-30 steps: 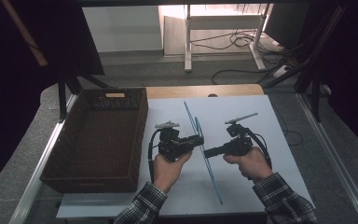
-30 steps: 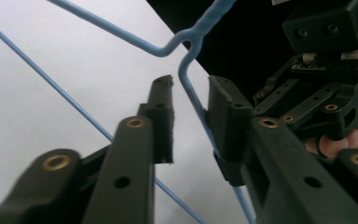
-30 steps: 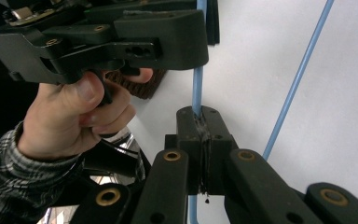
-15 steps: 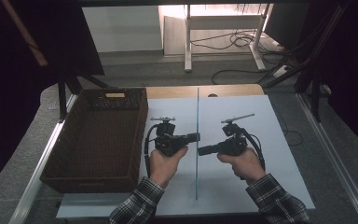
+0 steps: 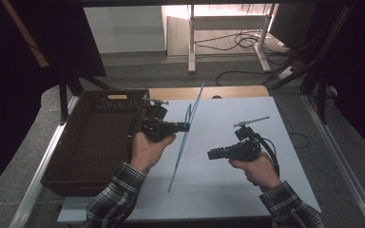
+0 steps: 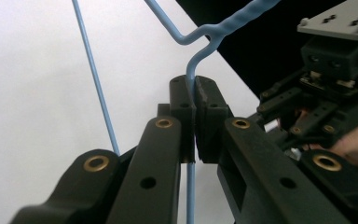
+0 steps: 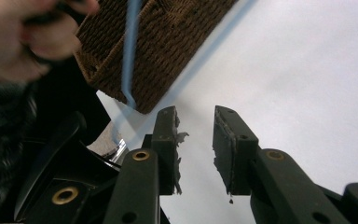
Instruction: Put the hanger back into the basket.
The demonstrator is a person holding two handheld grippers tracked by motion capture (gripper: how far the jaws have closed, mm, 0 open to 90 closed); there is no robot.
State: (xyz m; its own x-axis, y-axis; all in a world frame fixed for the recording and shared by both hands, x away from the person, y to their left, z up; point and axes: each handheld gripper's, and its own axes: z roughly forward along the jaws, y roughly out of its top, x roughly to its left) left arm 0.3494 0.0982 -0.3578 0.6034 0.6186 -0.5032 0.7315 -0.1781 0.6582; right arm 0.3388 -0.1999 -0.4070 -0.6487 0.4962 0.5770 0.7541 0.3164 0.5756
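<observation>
Brown basket (image 5: 95, 142) at 9 o'clock, contents too dark to tell. Left gripper (image 5: 183, 126) clamps blue hanger (image 5: 186, 137); right gripper (image 5: 212, 154) just opened, empty.

A light-blue wire hanger (image 5: 186, 133), black tongs (image 5: 188, 126), a dark-brown woven basket (image 5: 95, 142), a white table (image 5: 228, 190), plaid sleeves (image 5: 114, 197).

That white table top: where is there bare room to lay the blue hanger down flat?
The white board is bare near its front edge and behind the right gripper. The middle is crowded: the left gripper holds the blue hanger there. The brown basket borders the left.
</observation>
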